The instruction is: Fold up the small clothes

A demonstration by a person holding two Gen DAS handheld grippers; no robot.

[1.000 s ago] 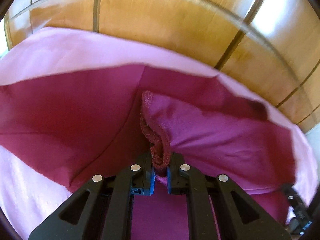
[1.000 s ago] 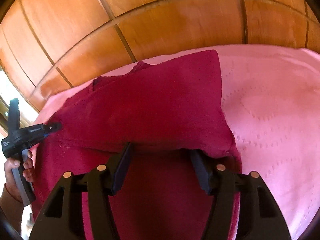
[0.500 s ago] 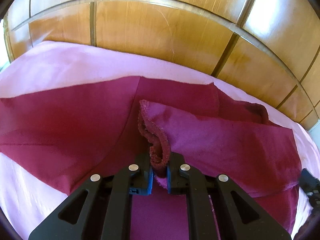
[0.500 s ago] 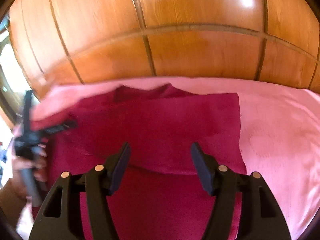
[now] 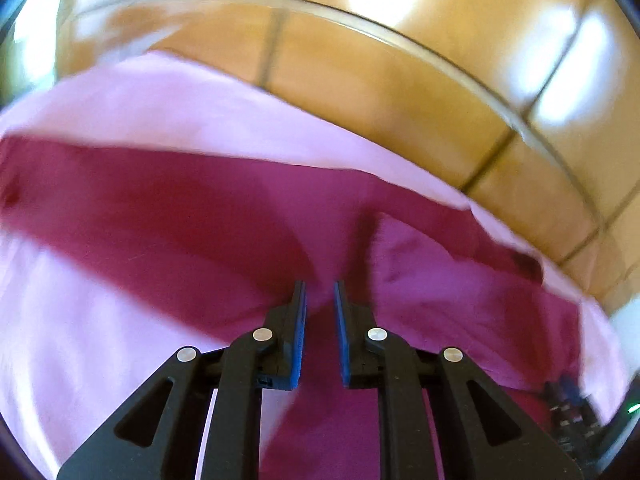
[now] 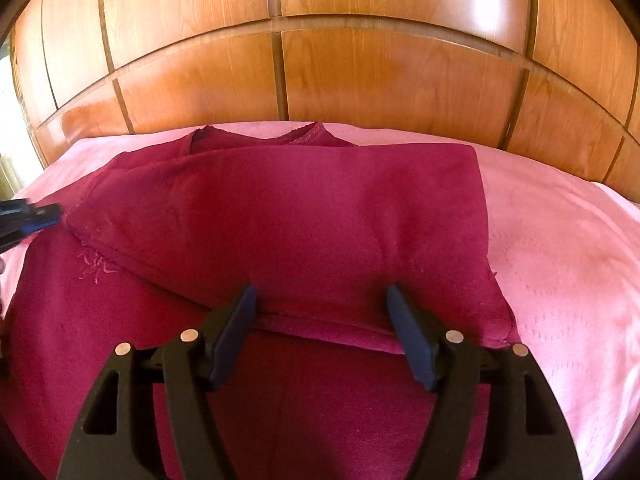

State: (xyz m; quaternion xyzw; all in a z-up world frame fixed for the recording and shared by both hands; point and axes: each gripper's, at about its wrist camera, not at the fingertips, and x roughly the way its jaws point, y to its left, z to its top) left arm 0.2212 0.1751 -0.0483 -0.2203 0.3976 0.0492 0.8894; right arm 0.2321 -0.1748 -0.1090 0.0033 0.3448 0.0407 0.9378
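A dark red garment (image 6: 320, 220) lies on a pink bedspread (image 6: 560, 260), with one side folded over its middle and the neckline (image 6: 260, 136) at the far end. My right gripper (image 6: 320, 300) hovers over the near hem of that fold. Its jaws stand wide and are opening, with no pad pressing on cloth. In the blurred left wrist view my left gripper (image 5: 320, 292) is just opening, and nothing sits in the narrow gap. The garment's (image 5: 200, 208) folded edge (image 5: 380, 240) lies a little to its right. The left gripper (image 6: 40, 214) also shows at the garment's left edge.
A glossy wooden panelled wall (image 6: 360, 60) rises right behind the bed. Pink bedspread (image 5: 80, 320) spreads on both sides of the garment. A dark blurred part of the right gripper (image 5: 572, 408) shows at the lower right of the left wrist view.
My left gripper let go of the bunched fold edge and drew back to the left; the edge now lies flat. The right gripper's jaws widened.
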